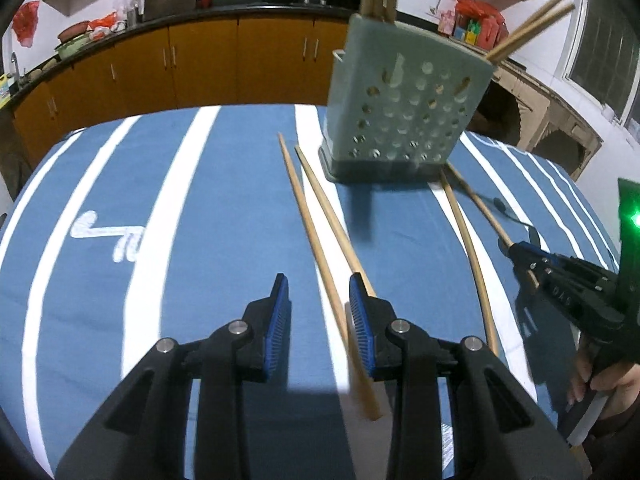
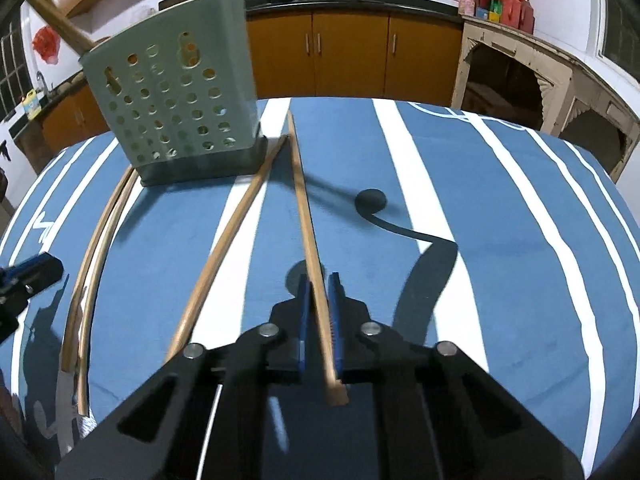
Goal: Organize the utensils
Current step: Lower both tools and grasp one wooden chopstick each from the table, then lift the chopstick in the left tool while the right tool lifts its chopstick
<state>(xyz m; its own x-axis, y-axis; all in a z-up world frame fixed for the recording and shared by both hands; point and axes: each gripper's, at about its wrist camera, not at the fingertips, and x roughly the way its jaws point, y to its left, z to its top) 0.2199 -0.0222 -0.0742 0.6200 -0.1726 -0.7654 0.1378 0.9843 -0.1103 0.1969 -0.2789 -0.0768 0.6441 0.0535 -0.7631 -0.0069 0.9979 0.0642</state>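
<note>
Right wrist view showed the right gripper clamped on one chopstick lying on the striped cloth; left gripper had fingers apart around another chopstick; perforated holder stood just beyond, chopsticks inside.

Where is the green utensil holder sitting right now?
The utensil holder stands upright at the far middle of the striped cloth, chopsticks lying on both sides of its base.
</note>
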